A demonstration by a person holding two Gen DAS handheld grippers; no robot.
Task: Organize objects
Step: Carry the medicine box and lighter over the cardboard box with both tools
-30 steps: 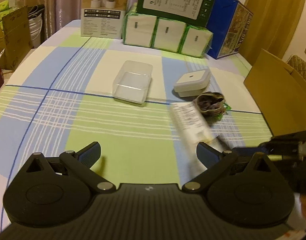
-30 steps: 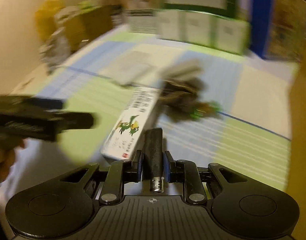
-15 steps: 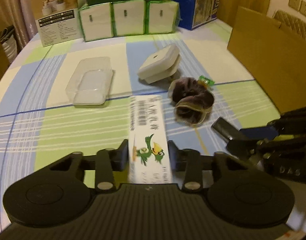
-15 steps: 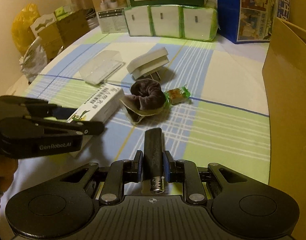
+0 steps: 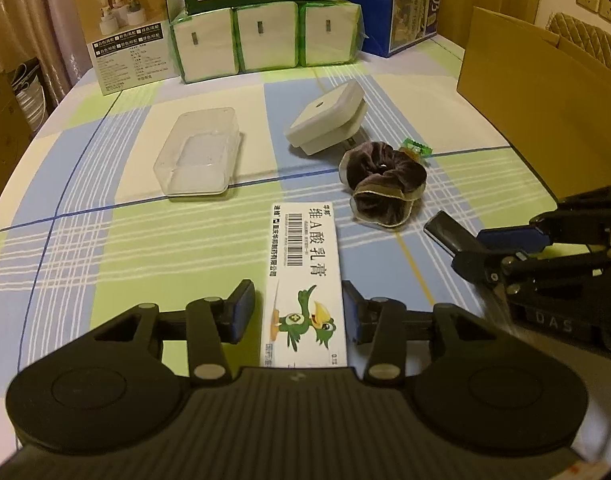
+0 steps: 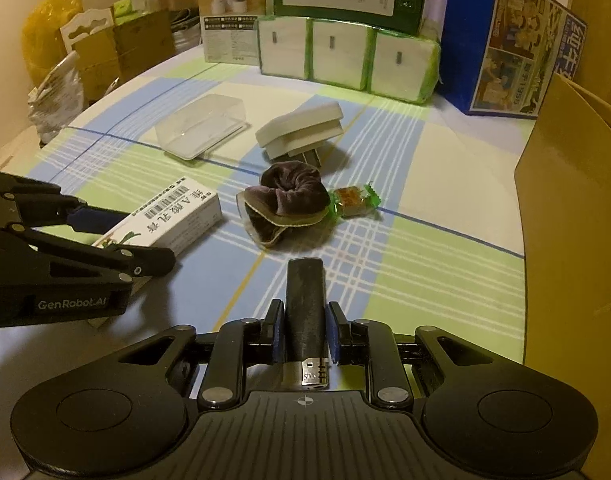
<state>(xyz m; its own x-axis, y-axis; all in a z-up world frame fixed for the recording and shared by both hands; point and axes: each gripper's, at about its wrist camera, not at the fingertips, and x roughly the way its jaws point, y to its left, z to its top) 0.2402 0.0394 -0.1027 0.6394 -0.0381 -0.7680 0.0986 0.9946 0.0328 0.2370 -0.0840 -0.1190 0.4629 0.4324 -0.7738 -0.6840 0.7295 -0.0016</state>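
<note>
Ointment box (image 5: 305,280) is lying on the table (image 5: 105,248), bracketed by the slightly parted left gripper (image 5: 298,312); a dark lighter (image 6: 305,304) is clamped lengthwise in the right gripper (image 6: 304,336), probably for sorting.

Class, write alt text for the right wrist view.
The right gripper clamps a dark cylindrical lighter above a checked tablecloth. Ahead lie a brown velvet scrunchie, a green-wrapped candy and a white ointment box beside the left gripper.
</note>
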